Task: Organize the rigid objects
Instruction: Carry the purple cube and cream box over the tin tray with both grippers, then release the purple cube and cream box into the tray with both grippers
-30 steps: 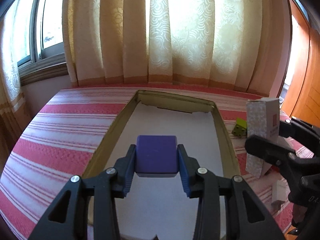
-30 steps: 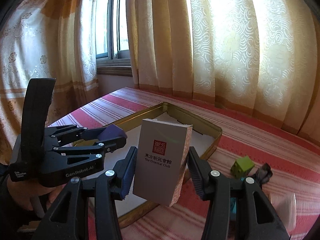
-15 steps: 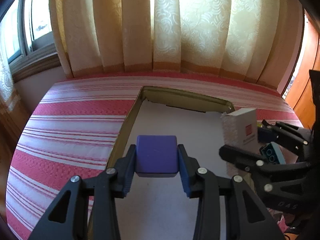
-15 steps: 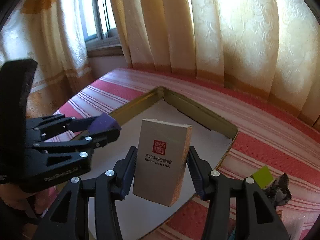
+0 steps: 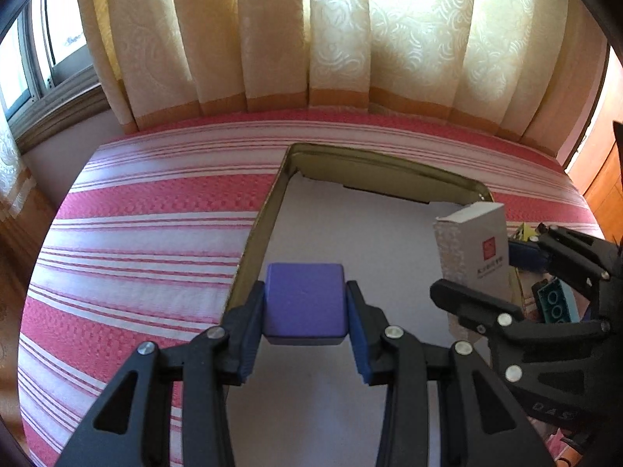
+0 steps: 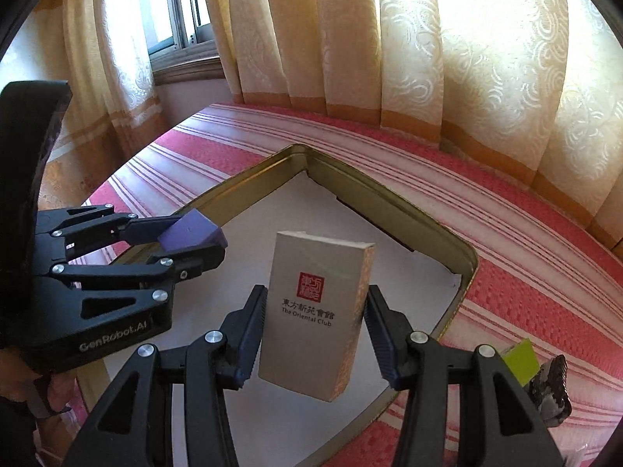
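My left gripper [image 5: 305, 311] is shut on a purple cube [image 5: 304, 303], held above the left side of a shallow gold tin tray [image 5: 257, 241] with a white liner. My right gripper [image 6: 315, 330] is shut on a tall grey card box [image 6: 315, 311] with a red seal and the print "The Oriental Club", held upright over the same tray [image 6: 467, 272]. In the left wrist view the card box [image 5: 473, 249] and the right gripper [image 5: 479, 272] hang over the tray's right side. In the right wrist view the left gripper [image 6: 194, 239] and the cube [image 6: 190, 229] sit at left.
The tray lies on a red and white striped cloth [image 5: 148, 241]. Right of the tray lie a lime-green block [image 6: 521, 358], a dark lumpy object [image 6: 551, 389] and a teal studded brick [image 5: 555, 303]. Cream curtains [image 5: 311, 39] hang behind; a window [image 6: 179, 19] is at left.
Both grippers have moved forward over the tray and tipped downward, each keeping its object. The card box now hangs over the liner rather than beside the tray's right rim.
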